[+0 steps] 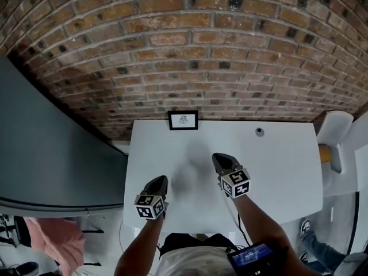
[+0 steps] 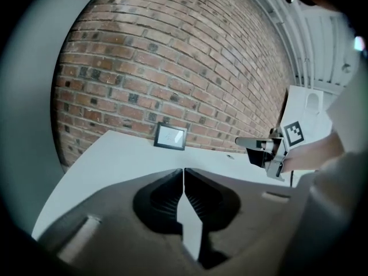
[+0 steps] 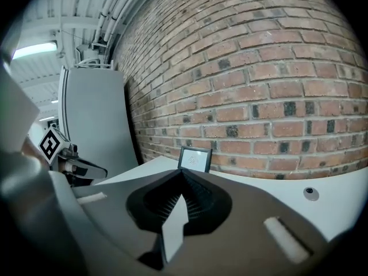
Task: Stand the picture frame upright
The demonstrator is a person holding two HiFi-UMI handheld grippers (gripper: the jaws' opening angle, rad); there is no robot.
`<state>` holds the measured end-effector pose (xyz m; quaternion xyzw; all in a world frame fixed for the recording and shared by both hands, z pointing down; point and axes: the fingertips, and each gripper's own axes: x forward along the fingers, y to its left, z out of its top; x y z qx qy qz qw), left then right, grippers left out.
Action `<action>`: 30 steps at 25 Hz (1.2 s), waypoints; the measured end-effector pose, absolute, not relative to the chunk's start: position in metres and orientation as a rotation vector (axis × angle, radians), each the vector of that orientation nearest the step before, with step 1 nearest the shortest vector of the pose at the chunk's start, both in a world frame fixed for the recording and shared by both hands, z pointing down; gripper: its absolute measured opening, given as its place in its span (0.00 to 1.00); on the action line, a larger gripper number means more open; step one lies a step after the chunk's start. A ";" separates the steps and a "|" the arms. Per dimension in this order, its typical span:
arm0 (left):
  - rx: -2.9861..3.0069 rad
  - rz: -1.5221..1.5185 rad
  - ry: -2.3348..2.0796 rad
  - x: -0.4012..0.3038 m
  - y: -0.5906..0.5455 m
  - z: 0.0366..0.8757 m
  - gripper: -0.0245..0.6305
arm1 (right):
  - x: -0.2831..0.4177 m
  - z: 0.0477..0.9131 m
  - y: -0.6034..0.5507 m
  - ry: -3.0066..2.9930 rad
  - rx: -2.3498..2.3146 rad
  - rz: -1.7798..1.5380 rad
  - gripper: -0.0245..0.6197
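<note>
The picture frame (image 1: 183, 120) stands upright at the far edge of the white table (image 1: 276, 171), at twelve o'clock from the person, its back close to the brick wall (image 1: 190, 50) and its printed face turned toward the room. Whether it leans on the wall or on its own stand, I cannot tell from here. It looks steady, so the job seems done.

Both claws hang well back from it over bare tabletop. The left gripper (image 1: 159, 181) sits low at about eight o'clock from the table's middle, jaws pressed together with nothing between them. The right gripper (image 1: 219, 157) is nearer the middle and a little further forward, also fully closed and empty. Each points roughly toward the frame, which sits right above the meeting jaw tips in either gripper view. I'd guess the person keeps them clear so as not to knock the frame.

A small round fitting (image 1: 259, 131) sits in the tabletop at about one o'clock, well apart from the frame.
</note>
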<state>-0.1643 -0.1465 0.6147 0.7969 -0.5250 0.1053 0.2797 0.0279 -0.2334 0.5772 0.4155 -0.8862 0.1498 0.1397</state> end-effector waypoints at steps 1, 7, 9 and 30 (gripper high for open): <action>2.141 0.275 -1.399 -0.162 -0.140 0.612 0.05 | 0.029 0.576 -0.227 -2.566 1.188 0.432 0.05; 2.167 0.248 -1.380 -0.152 -0.105 0.598 0.04 | 0.035 0.580 -0.185 -2.570 1.107 0.423 0.05; 2.182 0.261 -1.374 -0.149 -0.094 0.594 0.04 | 0.036 0.583 -0.170 -2.567 1.068 0.410 0.05; 2.197 0.236 -1.380 -0.129 -0.021 0.581 0.04 | 0.063 0.562 -0.109 -2.641 1.042 0.432 0.05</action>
